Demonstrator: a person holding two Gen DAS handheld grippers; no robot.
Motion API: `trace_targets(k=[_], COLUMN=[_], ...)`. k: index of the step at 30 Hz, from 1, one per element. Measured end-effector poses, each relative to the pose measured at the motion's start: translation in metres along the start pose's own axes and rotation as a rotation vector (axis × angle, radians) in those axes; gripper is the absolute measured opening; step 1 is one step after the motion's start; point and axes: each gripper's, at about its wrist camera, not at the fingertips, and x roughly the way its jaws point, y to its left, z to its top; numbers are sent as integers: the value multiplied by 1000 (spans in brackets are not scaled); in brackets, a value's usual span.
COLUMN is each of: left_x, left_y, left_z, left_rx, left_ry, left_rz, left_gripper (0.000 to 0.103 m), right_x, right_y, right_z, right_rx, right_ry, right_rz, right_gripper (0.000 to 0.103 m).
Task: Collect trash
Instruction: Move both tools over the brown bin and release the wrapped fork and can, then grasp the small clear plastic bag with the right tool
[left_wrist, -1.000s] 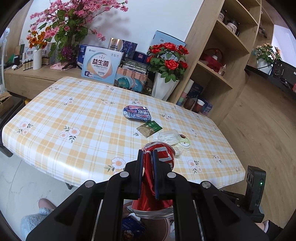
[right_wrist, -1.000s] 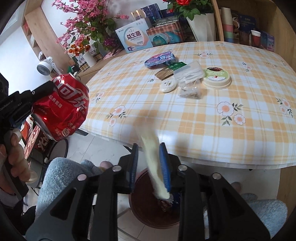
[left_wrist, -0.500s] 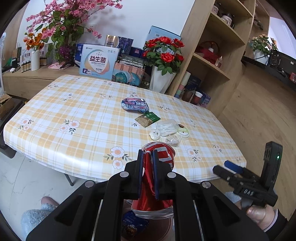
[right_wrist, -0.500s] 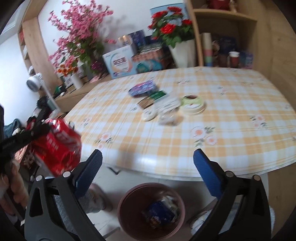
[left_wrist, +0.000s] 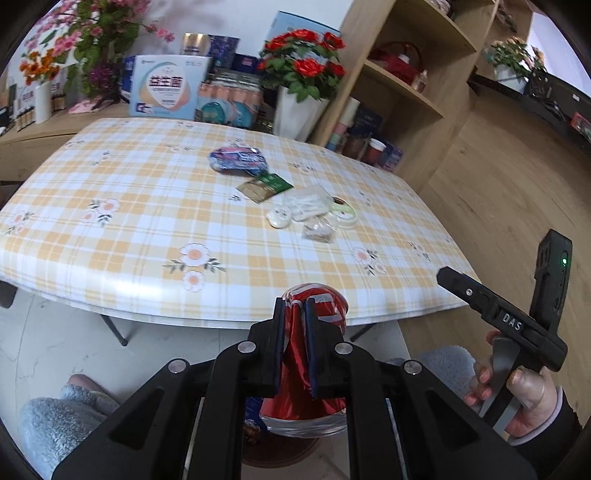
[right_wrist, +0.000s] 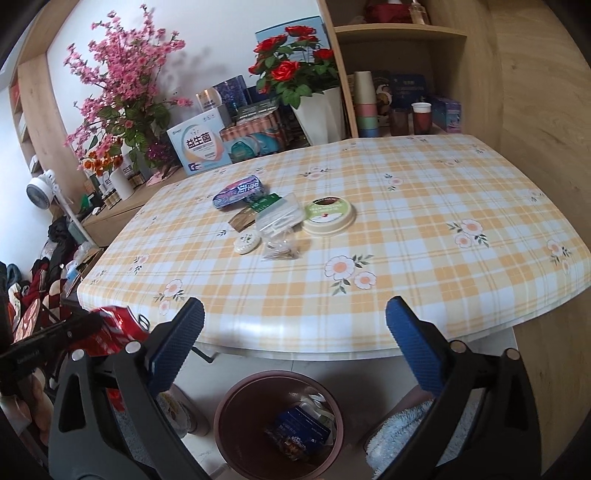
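Note:
My left gripper (left_wrist: 294, 345) is shut on a crushed red soda can (left_wrist: 325, 310) and holds it off the table's near edge, above the floor; the can also shows at the left of the right wrist view (right_wrist: 114, 325). My right gripper (right_wrist: 293, 350) is open and empty above a brown trash bin (right_wrist: 236, 398) that holds wrappers. On the checked table (right_wrist: 406, 229) lie a purple snack bag (right_wrist: 240, 192), a green and brown sachet (right_wrist: 255, 212), a clear plastic bag (right_wrist: 282, 216), a round green-topped lid (right_wrist: 328, 216), a small white disc (right_wrist: 246, 243) and a small clear packet (right_wrist: 282, 249).
Boxes (right_wrist: 199, 147), flower vases (right_wrist: 321, 110) and cups (right_wrist: 365, 107) stand behind the table by wooden shelves (left_wrist: 406, 85). A small fan (right_wrist: 40, 188) and clutter are at the left. My knees in blue fleece (left_wrist: 55, 417) are below the table edge.
My right gripper has opened and dropped the pale wrapper it held into the bin, then rose to face the table. The left gripper, still holding the can, has drawn back from the table.

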Motion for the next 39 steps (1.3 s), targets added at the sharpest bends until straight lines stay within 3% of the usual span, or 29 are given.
trace_targets(k=[1, 2, 4, 6, 8, 14, 22, 32, 39], left_x=[1, 1, -1, -3, -6, -7, -4, 17, 37], left_y=[-2, -4, -7, -11, -13, 1, 32, 51, 65], left_z=[0, 1, 1, 3, 5, 10, 19, 30, 41], left_rx=[8, 11, 17, 43, 66, 50, -8, -34, -50], left_ry=[3, 1, -24, -40, -61, -81, -83, -66, -65], left_rz=[-4, -12, -8, 7, 64, 172, 236, 224, 227], left_gripper=[28, 51, 66, 74, 91, 97, 97, 97, 97], right_x=[0, 0, -1, 0, 0, 7, 18, 55, 109], right_y=[0, -2, -4, -6, -8, -15, -15, -12, -1], right_z=[-1, 0, -1, -1, -1, -3, -2, 16, 35], right_rx=[1, 3, 7, 9, 13, 36, -11, -66, -120], right_ry=[1, 2, -1, -4, -3, 10, 23, 81, 168], right_rz=[-2, -5, -10, -18, -28, -77, -101, -79, -50], right_gripper=[97, 97, 97, 97, 97, 97, 97, 97, 97])
